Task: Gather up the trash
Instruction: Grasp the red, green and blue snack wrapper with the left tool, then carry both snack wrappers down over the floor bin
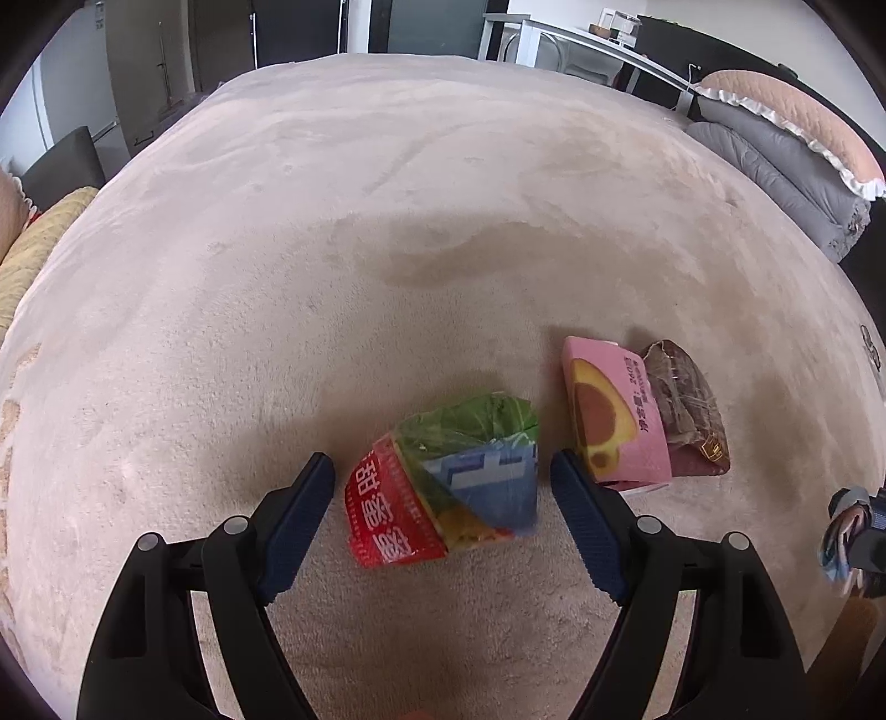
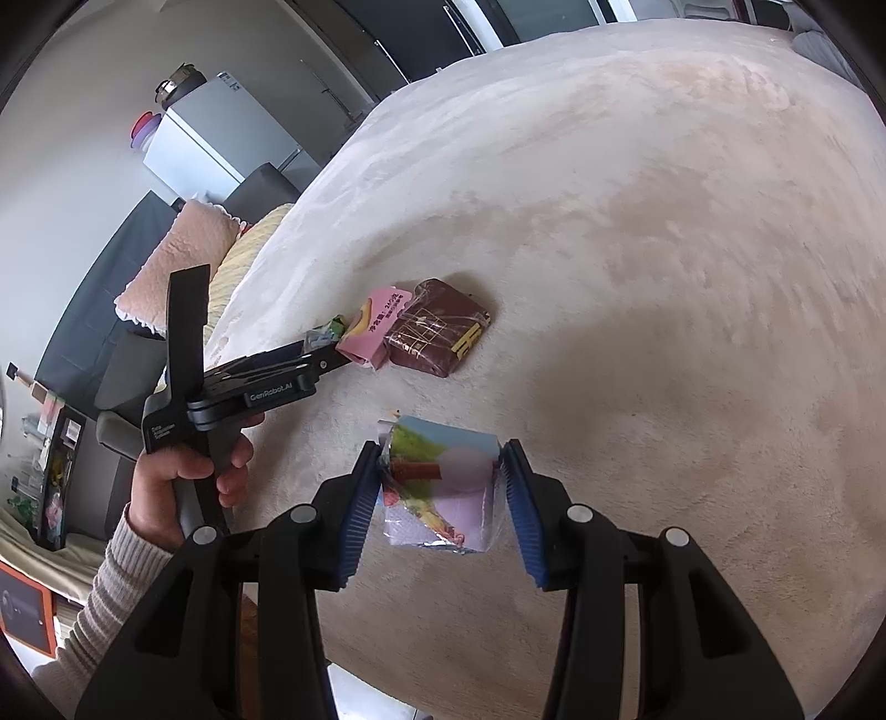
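Observation:
A crumpled snack packet (image 1: 443, 487), red, green and blue, lies on the beige blanket between the fingers of my left gripper (image 1: 441, 458). The jaws stand wide with a gap on each side of it. To its right lie a pink cake box (image 1: 614, 421) and a brown wrapped packet (image 1: 686, 410), side by side and touching. My right gripper (image 2: 440, 459) is shut on a pastel foil packet (image 2: 443, 493), held above the blanket. The right wrist view also shows the pink box (image 2: 376, 327), the brown packet (image 2: 437, 335) and a hand (image 2: 171, 487) holding the left gripper (image 2: 326, 346).
The beige blanket (image 1: 387, 194) covers a wide bed. Grey and peach pillows (image 1: 775, 160) lie at its far right, a yellow cushion (image 1: 33, 249) at its left edge. A white table (image 1: 554, 39) stands beyond the bed, and a white fridge (image 2: 221, 138) by the wall.

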Available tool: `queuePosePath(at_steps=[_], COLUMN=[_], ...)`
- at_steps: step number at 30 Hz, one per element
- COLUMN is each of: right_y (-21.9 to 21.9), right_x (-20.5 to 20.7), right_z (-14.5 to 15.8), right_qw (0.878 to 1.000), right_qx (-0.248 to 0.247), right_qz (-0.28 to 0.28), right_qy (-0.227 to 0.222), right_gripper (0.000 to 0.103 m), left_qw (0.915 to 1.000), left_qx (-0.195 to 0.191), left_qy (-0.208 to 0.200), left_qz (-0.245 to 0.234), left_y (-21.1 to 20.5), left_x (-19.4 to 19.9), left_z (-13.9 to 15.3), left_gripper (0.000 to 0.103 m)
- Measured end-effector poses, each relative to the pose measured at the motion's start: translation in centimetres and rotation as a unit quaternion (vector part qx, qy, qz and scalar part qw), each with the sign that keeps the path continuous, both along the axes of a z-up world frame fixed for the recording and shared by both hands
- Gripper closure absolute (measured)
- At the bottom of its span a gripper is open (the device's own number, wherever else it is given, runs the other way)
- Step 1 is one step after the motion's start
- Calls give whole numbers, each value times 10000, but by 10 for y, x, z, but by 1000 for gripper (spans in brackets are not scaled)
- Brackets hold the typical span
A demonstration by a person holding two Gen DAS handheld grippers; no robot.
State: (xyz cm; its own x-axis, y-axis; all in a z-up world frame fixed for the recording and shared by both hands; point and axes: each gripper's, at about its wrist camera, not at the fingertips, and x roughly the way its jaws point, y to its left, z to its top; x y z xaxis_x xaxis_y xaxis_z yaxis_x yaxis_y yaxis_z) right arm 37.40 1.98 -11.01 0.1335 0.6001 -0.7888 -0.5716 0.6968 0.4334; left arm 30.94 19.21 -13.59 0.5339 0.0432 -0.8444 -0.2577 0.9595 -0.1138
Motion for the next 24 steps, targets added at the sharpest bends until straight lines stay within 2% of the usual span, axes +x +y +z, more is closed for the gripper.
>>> queuePosePath(at_steps=[1,2,4,15,24], right_y=[0,0,0,-3,-12], right_x=[0,-1,0,-6,-25], right_z=[0,0,0,4,20], right_qw=[10000,10000,10000,10000,9998], right_qx=[5,7,5,11,47], right_qz=[0,6,5,13,-71], right_qy=[-3,-4,7,-50,-162], right_gripper=[58,58,58,58,58], left_qw=[10000,10000,9999,9997,9991], left_qx=[-1,26,161,174,159], left_qy=[-12,-2,11,-130,-369], left_qz=[-12,-28,-57,-59,-134], left_y=[1,1,1,-2,-17], left_x=[0,1,1,-9,-38], left_z=[0,-1,-2,5,35], left_gripper=[26,36,40,43,43])
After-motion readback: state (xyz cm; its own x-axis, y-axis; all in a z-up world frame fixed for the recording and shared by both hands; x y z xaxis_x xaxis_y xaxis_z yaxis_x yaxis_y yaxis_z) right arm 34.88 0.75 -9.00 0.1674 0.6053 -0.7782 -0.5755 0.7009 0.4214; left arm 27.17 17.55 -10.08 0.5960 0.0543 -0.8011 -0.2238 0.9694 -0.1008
